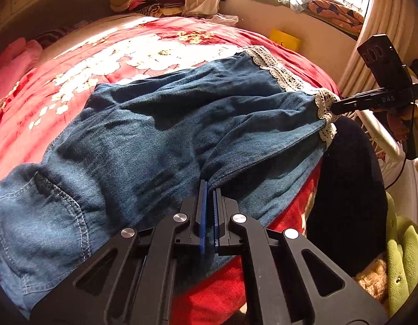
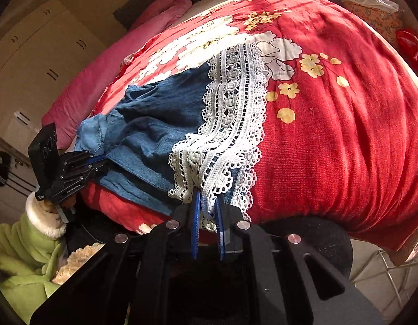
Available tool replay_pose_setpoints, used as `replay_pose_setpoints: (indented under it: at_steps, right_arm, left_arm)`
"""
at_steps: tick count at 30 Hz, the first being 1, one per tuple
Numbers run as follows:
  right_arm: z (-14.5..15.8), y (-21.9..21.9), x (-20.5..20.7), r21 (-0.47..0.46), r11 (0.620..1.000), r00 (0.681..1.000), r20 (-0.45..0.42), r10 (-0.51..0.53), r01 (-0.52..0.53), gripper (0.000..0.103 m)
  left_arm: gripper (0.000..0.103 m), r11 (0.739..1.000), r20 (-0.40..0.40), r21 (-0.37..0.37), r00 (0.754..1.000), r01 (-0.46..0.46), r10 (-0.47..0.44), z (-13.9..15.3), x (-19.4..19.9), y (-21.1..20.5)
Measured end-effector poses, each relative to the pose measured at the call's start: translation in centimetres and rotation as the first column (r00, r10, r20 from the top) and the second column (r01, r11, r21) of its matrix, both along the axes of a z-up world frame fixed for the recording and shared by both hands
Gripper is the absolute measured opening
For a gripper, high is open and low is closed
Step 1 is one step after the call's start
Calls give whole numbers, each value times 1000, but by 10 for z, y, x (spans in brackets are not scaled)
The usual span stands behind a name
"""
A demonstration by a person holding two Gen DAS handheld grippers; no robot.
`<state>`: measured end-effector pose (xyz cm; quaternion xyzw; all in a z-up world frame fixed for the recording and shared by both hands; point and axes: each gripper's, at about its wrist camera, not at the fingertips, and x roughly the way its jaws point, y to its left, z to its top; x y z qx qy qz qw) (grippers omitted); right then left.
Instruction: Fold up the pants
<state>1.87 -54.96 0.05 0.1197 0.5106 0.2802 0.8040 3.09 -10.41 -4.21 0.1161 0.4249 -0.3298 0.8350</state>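
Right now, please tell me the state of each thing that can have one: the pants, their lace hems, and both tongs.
Denim pants: spread on the red floral bedcover, wrinkled, not yet folded.
Lace hem: lying on the bedcover, its near end pinched.
Left tongs: shut on the denim edge near the crotch seam.
Right tongs: shut on the lace hem.
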Motion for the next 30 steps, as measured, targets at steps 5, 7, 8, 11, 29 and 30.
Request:
replay_pose_setpoints:
  at_steps: [5,7,8,11,29,30]
  right_arm:
    - [-6,5,-6,-40,999,999,-17,33,-34,10]
    - [-14,8,-6,-69,997,999,-41,34,-37,10]
    - [-17,8,-6,-80,996,998,-50,37,-41,10]
    - [-22,8,-5,-101,994,998,-63,30,-36,10]
    - [28,-14,19,-93,989,992,69,-105,111,59]
    - [28,-14,28,-82,989,991,68,-118,124,61]
  left_arm:
    - [0,997,19,30,997,68,-69,8,-24,6]
    - [0,993,13,64,995,102,-103,1,-31,3]
    - [0,991,10,77,994,110,-111,-4,-32,1]
    - [0,992,-19,79,995,100,-99,-14,-29,-2]
    - [51,950,2,-239,978,-202,209,44,-38,103]
    - [55,932,4,-243,961,-269,278,47,-34,119]
